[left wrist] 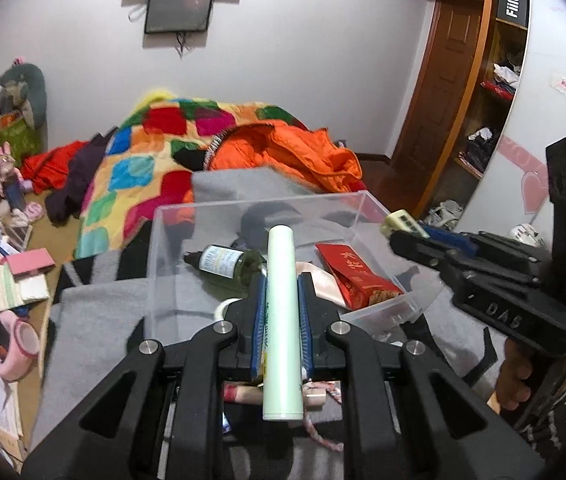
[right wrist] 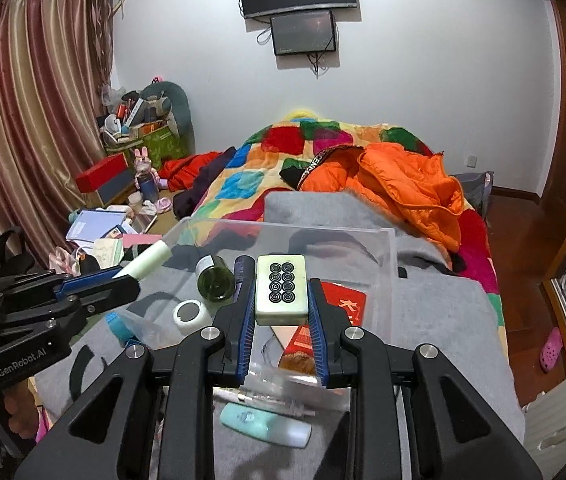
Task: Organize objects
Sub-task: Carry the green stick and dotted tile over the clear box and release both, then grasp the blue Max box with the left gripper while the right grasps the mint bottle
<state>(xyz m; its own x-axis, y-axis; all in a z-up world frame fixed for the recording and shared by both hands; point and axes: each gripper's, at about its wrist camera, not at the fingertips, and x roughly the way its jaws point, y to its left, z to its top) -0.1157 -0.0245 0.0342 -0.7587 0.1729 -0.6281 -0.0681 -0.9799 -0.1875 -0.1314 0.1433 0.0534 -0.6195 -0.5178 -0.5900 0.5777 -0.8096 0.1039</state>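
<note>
Two pairs of tongs are up over the bed, each carrying one thing, so by my reckoning this is the carrying step of the tidy-up, with both loads headed for the clear plastic box (left wrist: 375,204) just ahead of them. The left tongs (left wrist: 282,304) are clamped on a pale green tube (left wrist: 281,320) that runs lengthwise between the blue pads and sticks out past both ends. The right tongs (right wrist: 282,300) pinch a cream mahjong tile (right wrist: 282,290), dots face up, with its sides against the pads. Directly under the right tongs, on the grey blanket (right wrist: 435,304), lie a mint-coloured tube (right wrist: 263,424) and a clear pen-like thing (right wrist: 267,398), so two loose pieces show there; more may be hidden. Just ahead of both tongs, inside the box, I count one dark green bottle (left wrist: 227,264), one red packet (left wrist: 355,280), one dark blue stick (right wrist: 243,270) and one white round cap (right wrist: 192,316), though whether the cap is inside or against the wall I cannot tell. The next move, I'd judge, calls for bringing each load over the box rim, lowering it into a free patch beside the bottle, and only then letting go. Far beyond lie one orange jacket (left wrist: 283,148) and one patchwork quilt (left wrist: 143,152).
</note>
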